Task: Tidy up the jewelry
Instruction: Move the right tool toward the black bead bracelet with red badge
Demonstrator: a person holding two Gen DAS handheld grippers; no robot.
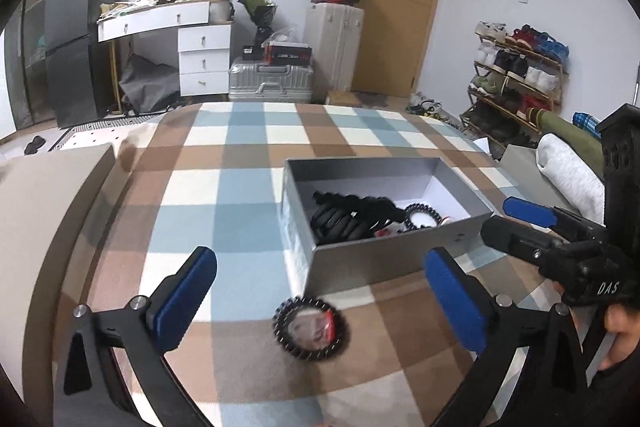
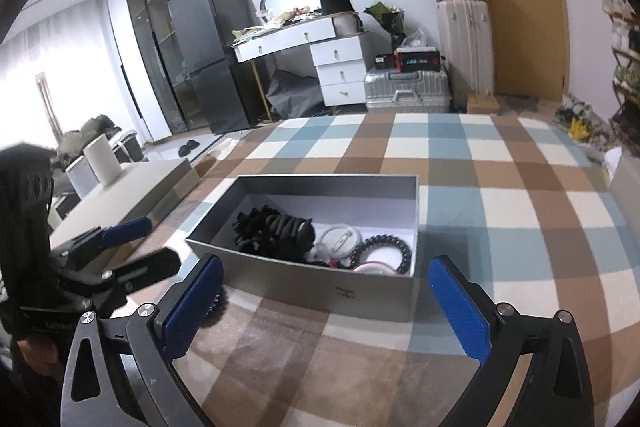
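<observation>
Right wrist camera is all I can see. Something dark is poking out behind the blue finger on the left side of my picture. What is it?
Observer: It is a dark beaded bracelet. It lies on the checked cloth outside the grey box, just in front of its near wall.
Operator: Is the other gripper holding it?
Observer: No. The left gripper is open. Its fingers stand wide on either side of the bracelet and do not touch it.
Operator: Is it all black?
Observer: Not quite. A small red bit shows on its right side.
</observation>
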